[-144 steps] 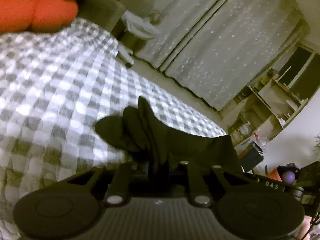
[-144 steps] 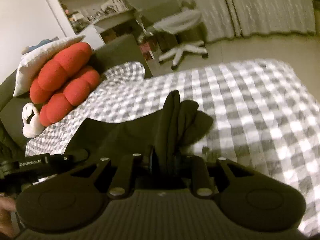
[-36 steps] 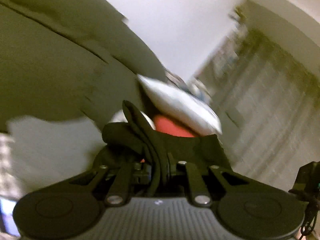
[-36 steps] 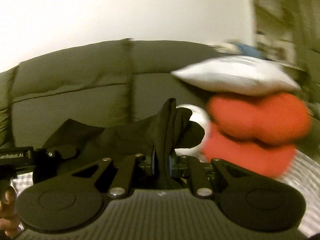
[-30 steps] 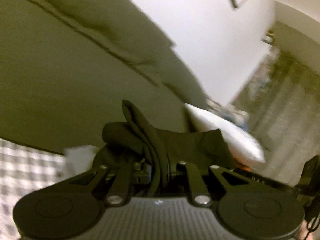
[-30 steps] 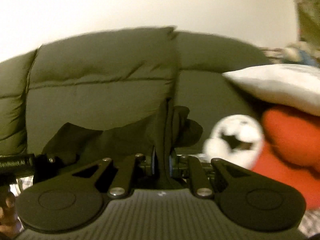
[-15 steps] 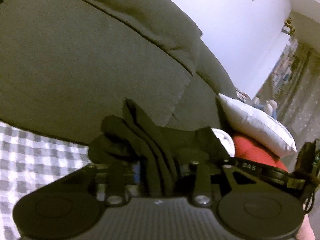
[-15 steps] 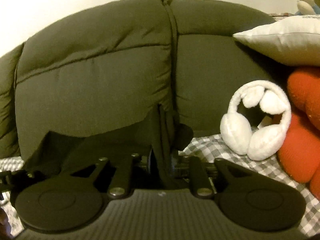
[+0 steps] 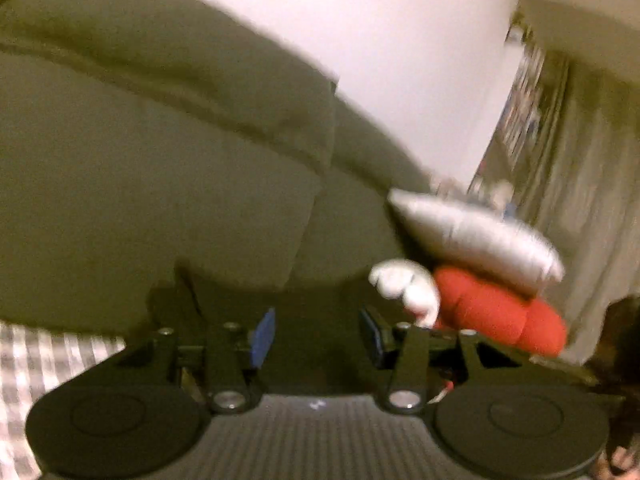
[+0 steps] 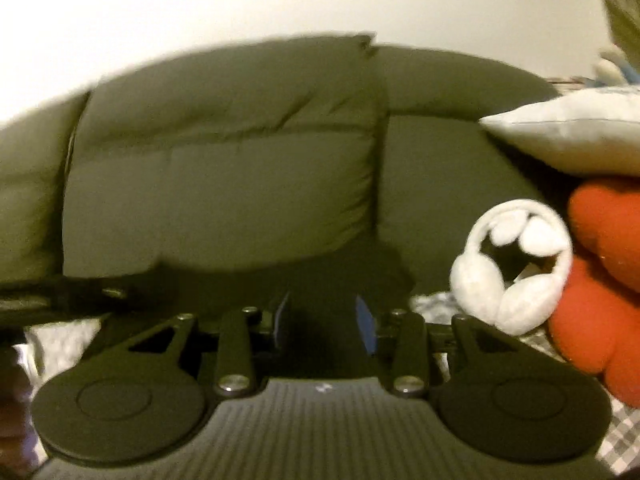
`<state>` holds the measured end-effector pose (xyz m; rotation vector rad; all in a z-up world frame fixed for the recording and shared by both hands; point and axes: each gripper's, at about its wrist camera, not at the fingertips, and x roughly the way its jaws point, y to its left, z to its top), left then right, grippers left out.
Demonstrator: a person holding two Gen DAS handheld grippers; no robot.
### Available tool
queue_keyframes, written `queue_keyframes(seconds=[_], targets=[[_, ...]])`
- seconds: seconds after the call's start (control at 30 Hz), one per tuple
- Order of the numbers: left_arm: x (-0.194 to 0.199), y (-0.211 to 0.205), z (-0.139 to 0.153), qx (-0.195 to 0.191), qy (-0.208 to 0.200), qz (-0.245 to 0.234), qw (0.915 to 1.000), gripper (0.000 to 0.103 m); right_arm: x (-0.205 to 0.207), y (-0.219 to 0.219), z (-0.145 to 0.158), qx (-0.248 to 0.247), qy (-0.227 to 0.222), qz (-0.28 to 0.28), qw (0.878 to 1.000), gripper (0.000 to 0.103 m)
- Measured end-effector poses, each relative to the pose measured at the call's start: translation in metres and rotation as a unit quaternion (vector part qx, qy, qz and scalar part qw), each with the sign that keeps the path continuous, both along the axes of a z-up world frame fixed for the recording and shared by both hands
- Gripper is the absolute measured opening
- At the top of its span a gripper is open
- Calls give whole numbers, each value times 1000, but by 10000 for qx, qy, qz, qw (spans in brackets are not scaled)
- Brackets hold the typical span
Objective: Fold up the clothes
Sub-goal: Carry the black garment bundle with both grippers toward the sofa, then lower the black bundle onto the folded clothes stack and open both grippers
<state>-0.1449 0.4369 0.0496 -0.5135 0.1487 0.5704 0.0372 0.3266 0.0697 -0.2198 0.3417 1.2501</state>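
The black garment point(image 9: 172, 300) lies low on the checked cover point(image 9: 36, 348) at the foot of the dark sofa back point(image 9: 160, 184). My left gripper point(image 9: 316, 334) hangs just over it, jaws opening, blue pads point(image 9: 262, 336) bare and apart, with the cloth loose between them and not pinched. In the right wrist view the same garment point(image 10: 344, 276) spreads flat under my right gripper point(image 10: 324, 320). Its jaws are opening too, and its pads point(image 10: 366, 324) stand clear of the fabric.
White fluffy earmuffs point(image 10: 512, 268) lean against red cushions point(image 10: 600, 280) to the right, under a white pillow point(image 10: 568, 136). The sofa's padded back point(image 10: 224, 176) rises straight ahead. Both views are blurred. A curtain point(image 9: 592, 208) hangs at far right.
Both grippers were shut on bunched black cloth that stood up between the fingers. Their jaws have parted, the cloth has dropped flat, and both hands have sunk toward the cover.
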Motion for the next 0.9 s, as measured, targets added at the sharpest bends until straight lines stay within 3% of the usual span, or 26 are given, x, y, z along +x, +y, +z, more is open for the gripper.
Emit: queue_keyframes(seconds=[0.07,0.17,0.37,0.53,0.6,0.9], targets=[[4,-1,-12,104,216,80,9997,45,-1,9,-12,-235,-74,-48,9997,35],[7,-1,-14,201,408,168,9988,44,8,12,-23,-172,98,-178,9996,33],[10,-1,-10,138,424,268,9986,44,22,12,-22,-126,138,-595,9981,34],[7,-10,-2,154,519,481,9974,43,38,-3,-21,-65,512,-1120,9924,36],[6,-14,3,172,572,516,9969,44,29,-7,-19,-134,270,-1116,9933,36],[-6,-47,16,437,963,751,9916,50,-2,-48,1,51,270,-792,9965,38]])
